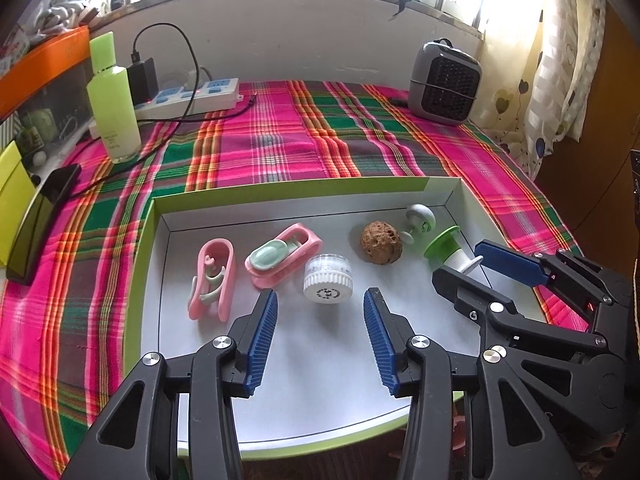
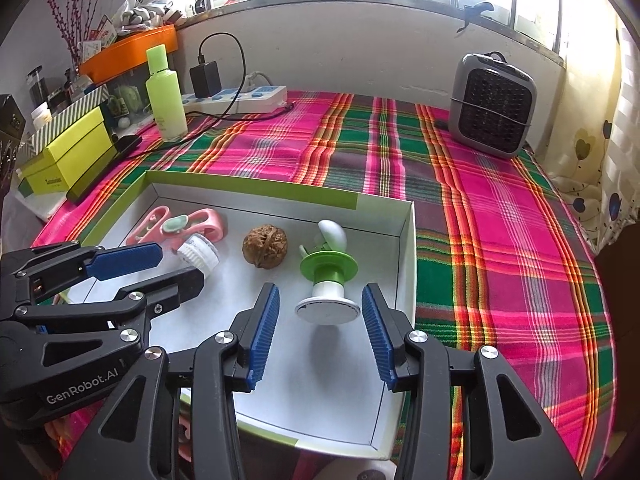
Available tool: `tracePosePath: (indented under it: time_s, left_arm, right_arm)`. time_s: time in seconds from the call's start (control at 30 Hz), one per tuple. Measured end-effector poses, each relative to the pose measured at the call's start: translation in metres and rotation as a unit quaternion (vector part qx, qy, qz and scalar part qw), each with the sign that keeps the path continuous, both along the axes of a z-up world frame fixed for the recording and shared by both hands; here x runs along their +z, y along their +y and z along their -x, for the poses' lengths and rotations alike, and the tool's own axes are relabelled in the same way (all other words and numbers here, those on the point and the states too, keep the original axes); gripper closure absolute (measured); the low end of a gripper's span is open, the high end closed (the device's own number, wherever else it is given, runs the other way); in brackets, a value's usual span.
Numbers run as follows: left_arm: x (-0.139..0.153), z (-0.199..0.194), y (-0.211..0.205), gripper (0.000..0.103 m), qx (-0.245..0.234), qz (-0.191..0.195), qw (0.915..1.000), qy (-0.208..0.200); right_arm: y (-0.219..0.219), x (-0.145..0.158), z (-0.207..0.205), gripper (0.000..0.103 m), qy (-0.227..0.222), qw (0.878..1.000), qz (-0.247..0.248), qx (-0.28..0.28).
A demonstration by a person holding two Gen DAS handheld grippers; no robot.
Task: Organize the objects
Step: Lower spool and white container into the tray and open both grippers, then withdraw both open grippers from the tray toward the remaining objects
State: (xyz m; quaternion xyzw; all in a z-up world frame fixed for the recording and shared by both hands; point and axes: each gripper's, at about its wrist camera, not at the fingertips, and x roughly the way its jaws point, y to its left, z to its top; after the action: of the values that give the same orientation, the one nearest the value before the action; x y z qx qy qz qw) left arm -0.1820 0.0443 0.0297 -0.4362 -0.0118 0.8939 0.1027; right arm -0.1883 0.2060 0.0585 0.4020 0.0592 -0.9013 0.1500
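Two hand-held grippers hover over a shallow white tray with lime-green rim (image 1: 148,264) on a table draped in a pink, green and orange plaid cloth (image 1: 280,148).

The left gripper (image 1: 320,340) is spread wide with nothing between its blue ribbed pads (image 1: 264,340); just beyond its fingertips, toward 12 o'clock, a small ribbed white cap (image 1: 328,278) lies on the tray floor. At 11 o'clock of that cap sits a pink holder carrying a mint-green oval piece (image 1: 282,258), and farther toward 9 o'clock a second pink clip-like holder (image 1: 212,280) lies on its own. A brown walnut (image 1: 381,242) rests at 1 o'clock of the cap.

The right gripper (image 2: 320,332) is likewise spread, its pads flanking without touching the white base of a green-and-white spool-shaped piece (image 2: 328,276) lying tipped on its side near the tray's right wall. A small white-and-green knob (image 2: 332,236) lies just behind the spool at 12 o'clock, and the walnut sits to its 10 o'clock.

Beyond the tray, a lime-green bottle (image 1: 112,96) stands at 10 o'clock beside a white power strip (image 1: 192,96) with a black charger (image 1: 142,76) plugged in. A grey fan heater (image 2: 492,104) sits at the table's far right, at 2 o'clock.
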Motion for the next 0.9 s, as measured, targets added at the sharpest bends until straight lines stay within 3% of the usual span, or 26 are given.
tracePosePath:
  time_s: [0.9]
  left_arm:
    - [0.018,-0.069,-0.017,0.059,0.023,-0.001,0.9993,0.030]
  right_arm:
    - [0.002,0.018,-0.065,0.058,0.028,0.999,0.028,-0.004]
